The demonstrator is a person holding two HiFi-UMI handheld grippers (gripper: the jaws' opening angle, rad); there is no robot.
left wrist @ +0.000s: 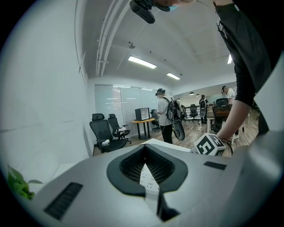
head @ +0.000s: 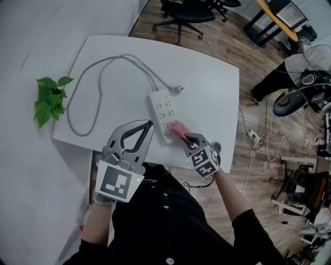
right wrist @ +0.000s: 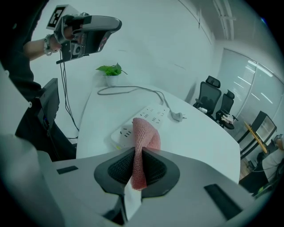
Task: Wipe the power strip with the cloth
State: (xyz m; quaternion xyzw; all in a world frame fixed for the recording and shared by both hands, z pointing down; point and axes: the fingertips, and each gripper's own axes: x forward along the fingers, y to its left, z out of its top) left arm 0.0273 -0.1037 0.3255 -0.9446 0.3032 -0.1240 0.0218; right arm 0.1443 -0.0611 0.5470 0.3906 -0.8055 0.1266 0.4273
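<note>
Two grippers: the right gripper (head: 183,136) pinches the pink cloth (head: 178,128) over the near end of the power strip (head: 162,106) on the table (head: 217,88), seemingly for wiping; the left gripper (head: 149,124) hovers aside, closed and empty.

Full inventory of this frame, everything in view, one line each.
table: 1, white, centre
power strip: 1, white, on table, near front edge
cable: 1, grey, looped on table, plug unplugged
cloth: 1, pink, on strip's near end
plant: 1, green, table's left edge
chairs: 2, black, beyond table
bystander: 1, white top, floor at right
left gripper: 1, grey, shut, empty, held up
right gripper: 1, grey, shut on cloth
</note>
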